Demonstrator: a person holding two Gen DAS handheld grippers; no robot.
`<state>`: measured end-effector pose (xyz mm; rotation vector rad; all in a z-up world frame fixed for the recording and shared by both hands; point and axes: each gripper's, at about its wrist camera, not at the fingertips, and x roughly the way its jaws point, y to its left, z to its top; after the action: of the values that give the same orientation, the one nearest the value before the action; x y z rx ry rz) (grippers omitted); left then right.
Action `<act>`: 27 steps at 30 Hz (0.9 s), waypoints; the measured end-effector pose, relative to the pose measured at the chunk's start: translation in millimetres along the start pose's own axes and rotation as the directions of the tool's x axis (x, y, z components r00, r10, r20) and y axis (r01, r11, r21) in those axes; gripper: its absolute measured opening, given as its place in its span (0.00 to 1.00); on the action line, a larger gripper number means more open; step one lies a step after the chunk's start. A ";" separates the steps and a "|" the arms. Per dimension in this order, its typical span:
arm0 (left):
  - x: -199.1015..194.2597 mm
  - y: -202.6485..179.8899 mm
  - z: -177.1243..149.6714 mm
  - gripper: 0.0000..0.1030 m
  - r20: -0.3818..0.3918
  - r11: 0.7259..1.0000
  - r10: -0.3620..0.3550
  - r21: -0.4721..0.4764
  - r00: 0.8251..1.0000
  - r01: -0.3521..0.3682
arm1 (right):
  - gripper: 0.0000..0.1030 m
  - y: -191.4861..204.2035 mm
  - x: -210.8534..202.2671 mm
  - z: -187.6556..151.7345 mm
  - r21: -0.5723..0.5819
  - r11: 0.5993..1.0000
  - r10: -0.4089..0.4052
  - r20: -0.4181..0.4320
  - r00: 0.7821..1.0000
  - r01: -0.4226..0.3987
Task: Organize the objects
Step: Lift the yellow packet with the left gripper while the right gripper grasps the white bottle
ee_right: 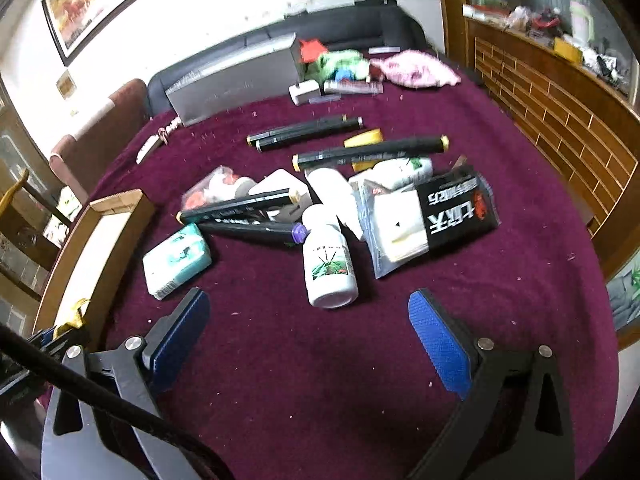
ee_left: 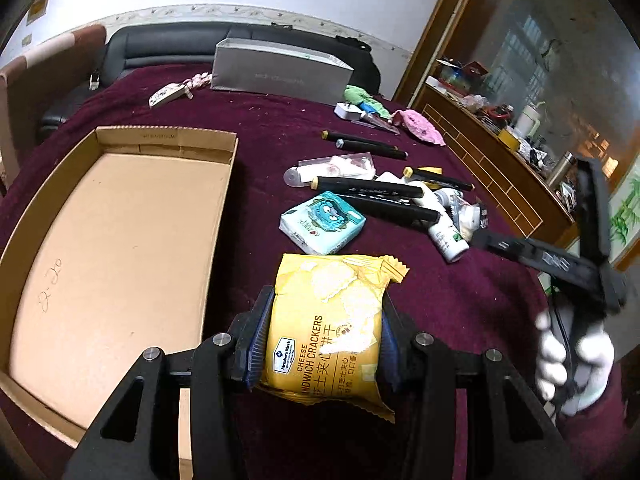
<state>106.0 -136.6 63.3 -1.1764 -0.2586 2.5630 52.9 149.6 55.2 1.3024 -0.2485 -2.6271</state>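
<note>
The cracker packet [ee_left: 326,328] is yellow with pale cracker pictures, brown lettering and a small blue-and-white logo. The gripper pads [ee_right: 438,342] are blue and ribbed on black fingers. The cloth [ee_right: 300,360] is deep maroon, speckled with pale crumbs. The box [ee_left: 120,248] is plain tan cardboard with a pencil scribble. The tissue pack [ee_left: 323,222] is mint green and white with a teal cartoon monster. The markers [ee_right: 370,152] are black with yellow ends; 1 has a purple cap. The bottle [ee_right: 329,260] is white with a green-and-red label. The pouch [ee_right: 456,210] is black with white characters.
</note>
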 end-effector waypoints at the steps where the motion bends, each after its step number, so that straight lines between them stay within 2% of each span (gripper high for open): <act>1: -1.1 -2.3 -1.0 0.40 0.005 1.000 -0.003 0.010 1.000 0.003 | 0.88 -2.4 6.3 3.4 0.010 1.000 0.017 -0.023 1.000 -0.017; 3: -2.1 -5.1 -2.7 0.40 0.010 1.000 -0.008 0.020 1.000 0.008 | 0.81 -4.0 16.4 9.1 0.018 1.000 0.025 -0.058 0.998 -0.024; 6: -2.6 -6.9 -4.6 0.40 0.008 0.999 -0.017 0.029 1.000 0.017 | 0.62 -1.3 32.3 17.2 0.007 1.000 -0.008 -0.096 0.995 0.009; 8: -3.6 -7.4 -5.5 0.40 0.010 0.999 -0.014 0.035 1.000 0.014 | 0.53 1.1 44.2 22.6 -0.013 0.999 -0.040 -0.125 0.991 0.039; 12: -6.3 -6.7 -7.9 0.40 0.012 0.999 -0.009 0.033 1.000 0.009 | 0.45 7.1 66.7 28.4 -0.055 0.992 -0.119 -0.177 0.977 0.111; 14: -7.7 -6.6 -9.7 0.40 0.013 0.999 -0.004 0.033 1.000 0.003 | 0.32 7.1 77.3 29.0 -0.061 0.987 -0.158 -0.200 0.967 0.148; 18: -12.3 -4.5 -12.8 0.40 0.018 1.000 0.002 0.028 1.000 -0.002 | 0.31 2.0 71.8 27.7 -0.026 0.989 -0.145 -0.208 0.967 0.142; 22: -16.3 -3.2 -13.6 0.40 0.023 1.000 -0.006 0.020 1.000 0.006 | 0.31 -10.9 55.2 13.2 0.039 0.997 -0.059 -0.239 0.969 0.071; 27: -21.6 -8.0 -17.2 0.40 0.026 1.000 -0.019 0.023 0.999 0.018 | 0.31 -20.4 30.1 -12.6 0.104 0.994 0.052 -0.275 0.960 -0.024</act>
<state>134.0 -136.1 69.8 -1.1280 -0.2441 2.5596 43.1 161.0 19.8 1.6604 -0.3600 -2.3885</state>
